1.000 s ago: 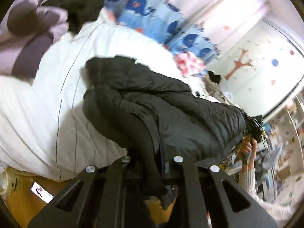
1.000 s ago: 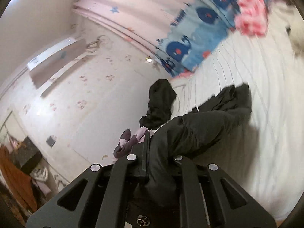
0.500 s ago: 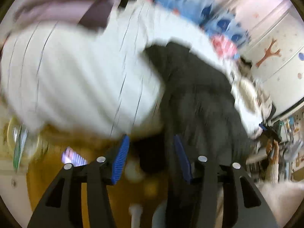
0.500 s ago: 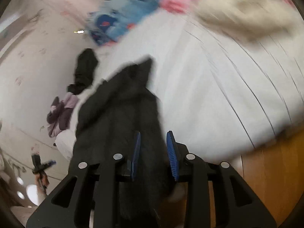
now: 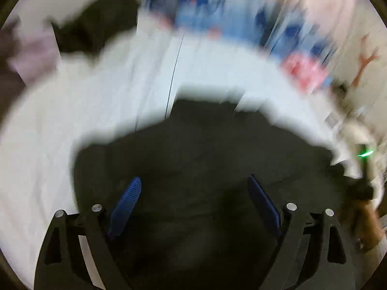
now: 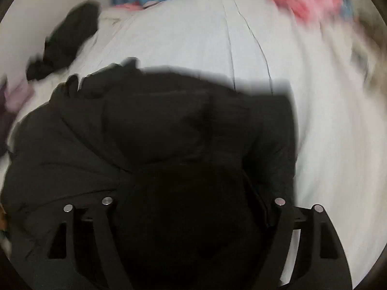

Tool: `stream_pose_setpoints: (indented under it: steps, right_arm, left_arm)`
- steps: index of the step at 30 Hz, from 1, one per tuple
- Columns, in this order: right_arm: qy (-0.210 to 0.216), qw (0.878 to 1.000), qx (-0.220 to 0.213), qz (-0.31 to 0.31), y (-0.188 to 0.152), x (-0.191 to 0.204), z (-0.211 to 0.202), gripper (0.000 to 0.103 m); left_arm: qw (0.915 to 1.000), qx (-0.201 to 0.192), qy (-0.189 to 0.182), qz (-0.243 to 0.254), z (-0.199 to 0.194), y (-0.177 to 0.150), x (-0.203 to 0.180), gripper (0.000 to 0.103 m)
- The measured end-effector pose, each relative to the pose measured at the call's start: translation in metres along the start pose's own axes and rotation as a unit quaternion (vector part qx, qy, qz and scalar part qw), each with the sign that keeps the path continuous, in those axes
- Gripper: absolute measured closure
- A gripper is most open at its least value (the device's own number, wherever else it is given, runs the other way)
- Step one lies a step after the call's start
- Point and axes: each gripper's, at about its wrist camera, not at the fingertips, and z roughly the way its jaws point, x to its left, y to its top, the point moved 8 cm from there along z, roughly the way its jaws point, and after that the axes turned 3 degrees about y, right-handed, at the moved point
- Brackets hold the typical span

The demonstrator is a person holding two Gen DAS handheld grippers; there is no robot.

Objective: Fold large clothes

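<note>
Two blurred wrist views look down onto a white bed [image 5: 72, 111] where a large black padded jacket [image 5: 205, 149] lies spread near the closest edge. In the left wrist view, the left tool [image 5: 193, 188] points down at the jacket with its jaws spread wide and opening; the blue ribbed pads [image 5: 125, 203] stand clear on either side, and the dark fabric lies beneath and between them without being pinched. In the right wrist view, the right tool [image 6: 193, 207] also points down over the jacket [image 6: 145, 133], its jaws opening wide; a bulky fold of the black fabric fills the space between its arms (the fingertips are hidden against the dark cloth, so contact cannot be told, but no grip shows). The jacket's rounded upper part reaches toward the middle of the bed [image 6: 241, 36], with thin dark seams of the bedcover running away behind it. At the far left lies a second black garment [image 6: 65, 38], just beside a crumpled lilac one [image 5: 33, 53]. Along the far side sits blue patterned bedding [image 5: 193, 7], and to the far right a pink patterned item [image 6: 304, 2]. At the right edge of the left view a green light [image 5: 365, 154] glows.
</note>
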Motion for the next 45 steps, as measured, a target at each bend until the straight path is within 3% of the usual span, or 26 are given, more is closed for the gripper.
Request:
stream_pose_setpoints:
  steps: [2, 5, 8, 10, 12, 15, 17, 20, 25, 28, 30, 32, 34, 38, 42, 45]
  right_arm:
    - [0.003, 1.0, 0.001, 0.013, -0.002, -0.01, -0.01, 0.032]
    - [-0.031, 0.999, -0.01, -0.013, 0.013, 0.001, -0.036, 0.033]
    - [-0.009, 0.993, -0.108, -0.042, 0.055, 0.027, -0.078, 0.03]
    - [0.014, 0.987, -0.148, -0.058, 0.079, 0.05, -0.085, 0.016]
    - [0.012, 0.987, -0.135, -0.081, 0.085, 0.06, -0.064, 0.015]
    - [-0.054, 0.992, -0.046, -0.1, 0.065, 0.039, 0.022, 0.017]
    - [-0.027, 0.997, -0.047, -0.052, 0.06, 0.02, 0.038, 0.017]
    - [-0.035, 0.997, -0.04, -0.059, 0.064, 0.021, 0.036, 0.018]
    - [-0.035, 0.997, -0.033, -0.056, 0.066, 0.023, 0.04, 0.018]
    - [-0.033, 0.995, -0.08, -0.058, 0.061, 0.037, -0.001, 0.017]
    - [-0.06, 0.99, -0.1, -0.073, 0.057, 0.03, -0.014, 0.015]
    - [-0.087, 0.99, -0.081, -0.076, 0.047, 0.013, -0.002, 0.007]
    - [-0.036, 0.997, -0.062, -0.038, 0.039, -0.003, 0.015, 0.007]
    - [-0.067, 0.994, -0.059, -0.06, 0.04, 0.002, 0.021, 0.006]
    - [-0.059, 0.995, -0.056, -0.055, 0.04, 0.001, 0.017, 0.006]
    - [-0.063, 0.992, -0.097, -0.051, 0.044, 0.003, -0.004, 0.006]
  left_arm:
    - [0.9999, 0.008, -0.007, -0.001, 0.012, -0.008, 0.001, 0.017]
    - [0.9996, -0.026, -0.005, 0.008, -0.016, 0.01, -0.003, 0.017]
    - [0.9975, -0.068, -0.02, -0.01, -0.045, 0.029, -0.002, 0.017]
    - [0.9953, -0.092, -0.014, -0.027, -0.05, 0.042, 0.003, 0.012]
    - [0.9949, -0.095, 0.008, -0.035, -0.034, 0.051, 0.006, 0.01]
    - [0.9975, -0.062, 0.019, -0.029, 0.015, 0.04, 0.009, 0.01]
    - [0.997, -0.069, 0.023, -0.024, 0.025, 0.04, 0.003, 0.01]
    - [0.9965, -0.075, 0.035, 0.0, 0.03, 0.038, -0.003, 0.01]
    - [0.9962, -0.079, 0.035, 0.0, 0.031, 0.032, 0.0, 0.01]
    - [0.995, -0.09, 0.041, 0.013, 0.027, 0.033, -0.004, 0.01]
    - [0.9948, -0.092, 0.042, 0.016, 0.027, 0.033, -0.005, 0.008]
    - [0.9949, -0.092, 0.039, 0.014, 0.028, 0.032, -0.005, 0.008]
    - [0.9948, -0.096, 0.034, 0.012, 0.028, 0.032, -0.006, 0.007]
    - [0.9941, -0.099, 0.042, 0.015, 0.03, 0.03, -0.007, 0.007]
    - [0.9946, -0.095, 0.04, 0.011, 0.034, 0.028, -0.005, 0.007]
    - [0.9945, -0.095, 0.044, 0.013, 0.036, 0.027, -0.005, 0.007]
